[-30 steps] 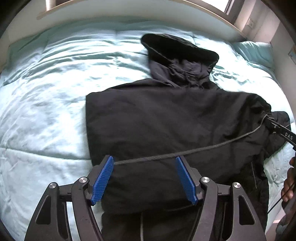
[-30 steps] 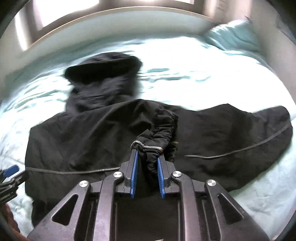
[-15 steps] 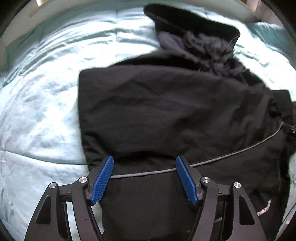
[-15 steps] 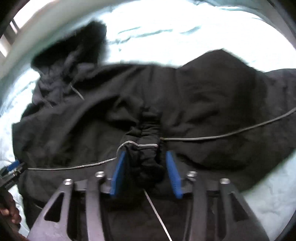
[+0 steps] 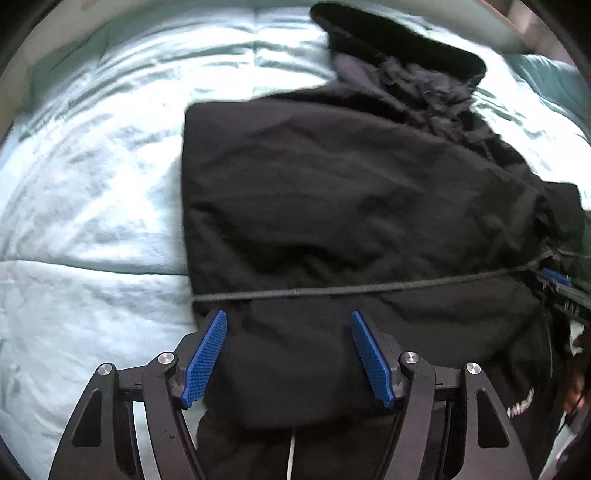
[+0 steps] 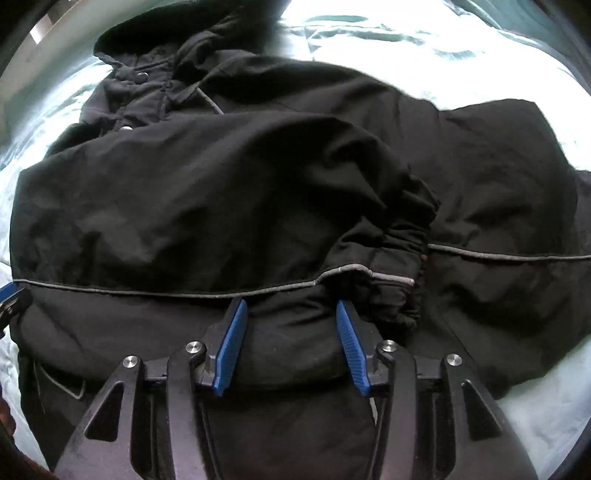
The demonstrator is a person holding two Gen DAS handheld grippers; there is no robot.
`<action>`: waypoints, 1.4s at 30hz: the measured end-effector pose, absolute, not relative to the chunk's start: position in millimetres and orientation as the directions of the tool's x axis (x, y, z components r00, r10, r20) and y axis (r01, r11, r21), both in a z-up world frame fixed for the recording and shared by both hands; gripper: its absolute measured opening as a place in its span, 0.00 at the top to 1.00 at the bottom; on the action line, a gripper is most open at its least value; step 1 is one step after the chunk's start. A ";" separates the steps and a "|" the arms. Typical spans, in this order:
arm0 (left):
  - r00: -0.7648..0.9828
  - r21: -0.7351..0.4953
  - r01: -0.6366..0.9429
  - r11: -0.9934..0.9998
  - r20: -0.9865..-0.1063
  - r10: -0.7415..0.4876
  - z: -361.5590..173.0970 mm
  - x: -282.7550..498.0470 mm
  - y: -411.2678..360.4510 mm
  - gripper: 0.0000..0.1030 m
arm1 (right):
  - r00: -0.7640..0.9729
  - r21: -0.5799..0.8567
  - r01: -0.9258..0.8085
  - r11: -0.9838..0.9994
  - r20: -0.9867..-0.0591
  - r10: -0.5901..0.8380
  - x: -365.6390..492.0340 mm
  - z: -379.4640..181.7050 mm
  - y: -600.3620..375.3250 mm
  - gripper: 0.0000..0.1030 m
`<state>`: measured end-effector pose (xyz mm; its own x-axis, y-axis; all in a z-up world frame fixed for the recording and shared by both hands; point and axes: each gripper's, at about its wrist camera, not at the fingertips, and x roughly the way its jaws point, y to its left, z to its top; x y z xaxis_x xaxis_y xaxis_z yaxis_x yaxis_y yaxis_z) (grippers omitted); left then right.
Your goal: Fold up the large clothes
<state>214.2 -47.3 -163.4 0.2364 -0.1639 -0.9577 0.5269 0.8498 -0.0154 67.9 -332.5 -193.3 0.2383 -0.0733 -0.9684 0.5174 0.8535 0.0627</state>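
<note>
A large black hooded jacket (image 5: 351, 192) lies on the bed, hood (image 5: 399, 40) at the far end; a grey reflective stripe (image 5: 369, 290) runs across it. In the right wrist view the jacket (image 6: 184, 192) fills the frame and a sleeve with a gathered cuff (image 6: 399, 258) lies folded over its front. My left gripper (image 5: 288, 325) is open and empty, low over the jacket's lower left part. My right gripper (image 6: 290, 314) is open and empty, just below the cuff. The right gripper also shows at the left wrist view's right edge (image 5: 561, 288).
A pale teal quilt (image 5: 92, 184) covers the bed all around the jacket. A teal pillow (image 5: 546, 77) lies at the far right. A light headboard wall runs along the far edge (image 5: 184, 5).
My right gripper has opened and let go of the sleeve cuff, which now lies on the jacket front. Both grippers have come down closer to the jacket.
</note>
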 end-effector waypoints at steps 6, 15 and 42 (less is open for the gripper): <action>0.326 0.000 0.561 0.828 -0.919 -0.221 -93.4 160.7 -13.6 0.31 | 0.373 0.137 0.539 0.831 -0.923 -0.089 15.0 -105.4 -315.1 0.49; 0.381 0.001 0.600 0.800 -0.879 -0.285 -38.0 50.0 6.6 0.31 | 0.353 0.168 0.667 0.726 -0.929 -0.109 -127.8 -62.6 -296.1 0.49; 0.353 -0.021 0.545 0.838 -0.901 -0.252 -35.3 -113.9 -197.7 0.31 | 0.411 0.232 0.814 0.532 -0.877 -0.247 -297.3 -36.2 -693.0 0.47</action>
